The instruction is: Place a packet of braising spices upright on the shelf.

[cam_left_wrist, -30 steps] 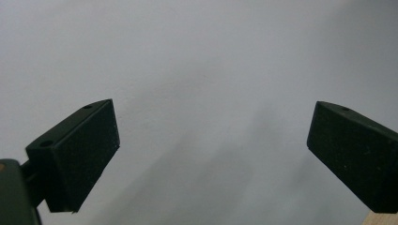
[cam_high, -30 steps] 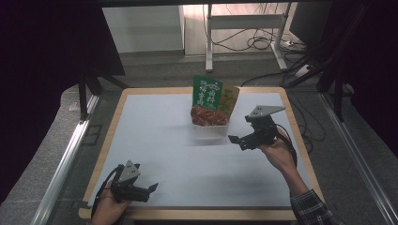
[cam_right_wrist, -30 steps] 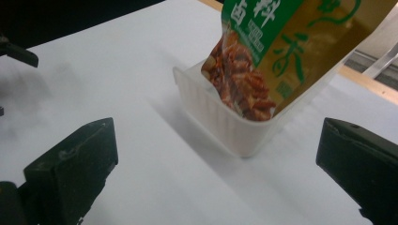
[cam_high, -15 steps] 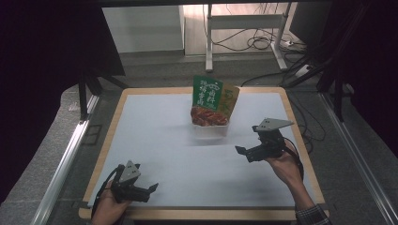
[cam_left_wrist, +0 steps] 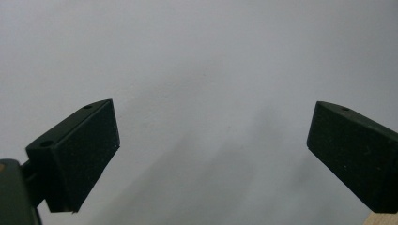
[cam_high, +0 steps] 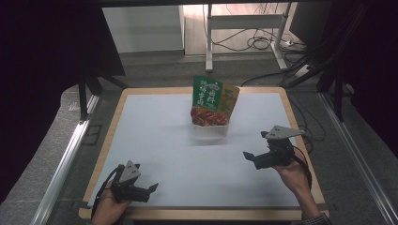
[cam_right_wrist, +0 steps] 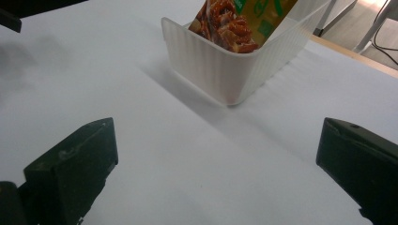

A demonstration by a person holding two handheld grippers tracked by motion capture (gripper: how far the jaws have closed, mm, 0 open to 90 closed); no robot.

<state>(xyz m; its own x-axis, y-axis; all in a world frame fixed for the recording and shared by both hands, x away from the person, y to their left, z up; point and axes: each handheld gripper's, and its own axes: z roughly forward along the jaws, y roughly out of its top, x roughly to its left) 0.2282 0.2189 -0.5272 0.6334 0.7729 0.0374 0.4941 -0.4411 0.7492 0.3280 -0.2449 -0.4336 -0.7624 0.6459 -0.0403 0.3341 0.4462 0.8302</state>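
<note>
Upright, snack bag (cam_high: pixel 213 99) in white tub (cam_high: pixel 211 130) — left hand-held gripper (cam_high: pixel 151 188) and right hand-held gripper (cam_high: pixel 248 155) wide open, empty

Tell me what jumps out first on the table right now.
The green and orange snack bag stands upright in a white bin at the table's far middle. Both grippers sit open near the front: the left at the corner, the right facing the bin.

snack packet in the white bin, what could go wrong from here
The snack packet stands tall and tilted in the shallow white bin, well above its rim, so a nudge might tip it out. The right claw is open beside the bin; a careless sweep could push the light bin across the table.
</note>
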